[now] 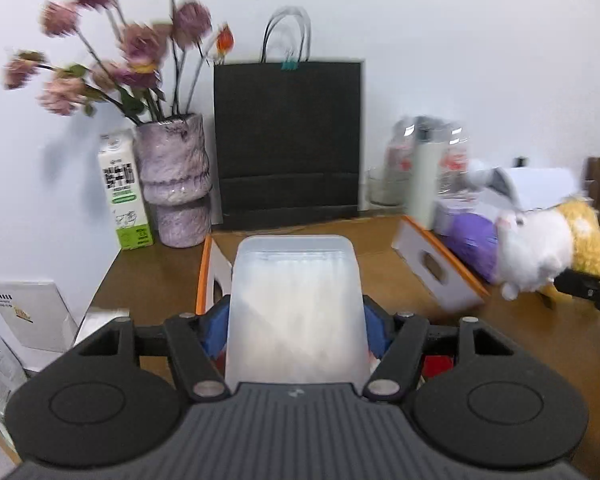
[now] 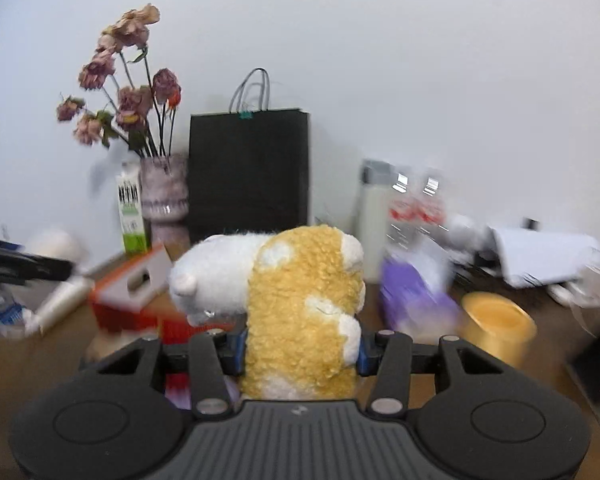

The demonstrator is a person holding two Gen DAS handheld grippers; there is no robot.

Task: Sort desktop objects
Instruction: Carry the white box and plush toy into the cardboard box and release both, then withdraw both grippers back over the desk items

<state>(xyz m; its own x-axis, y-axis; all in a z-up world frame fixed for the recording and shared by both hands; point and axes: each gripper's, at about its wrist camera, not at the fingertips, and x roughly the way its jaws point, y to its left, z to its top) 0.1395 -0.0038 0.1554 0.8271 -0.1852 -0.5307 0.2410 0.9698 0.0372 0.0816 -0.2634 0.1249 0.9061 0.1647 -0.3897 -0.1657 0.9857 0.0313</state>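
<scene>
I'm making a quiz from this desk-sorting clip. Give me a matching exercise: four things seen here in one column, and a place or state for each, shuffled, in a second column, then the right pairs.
Things
1. translucent plastic box
2. plush toy
3. black paper bag
4. milk carton

Places or states
A. stands against the wall, handles up
B. held between the right gripper's fingers
C. stands just left of the flower vase
D. held between the left gripper's fingers

Pairs: 1-D, 2-B, 3-A, 4-C
</scene>
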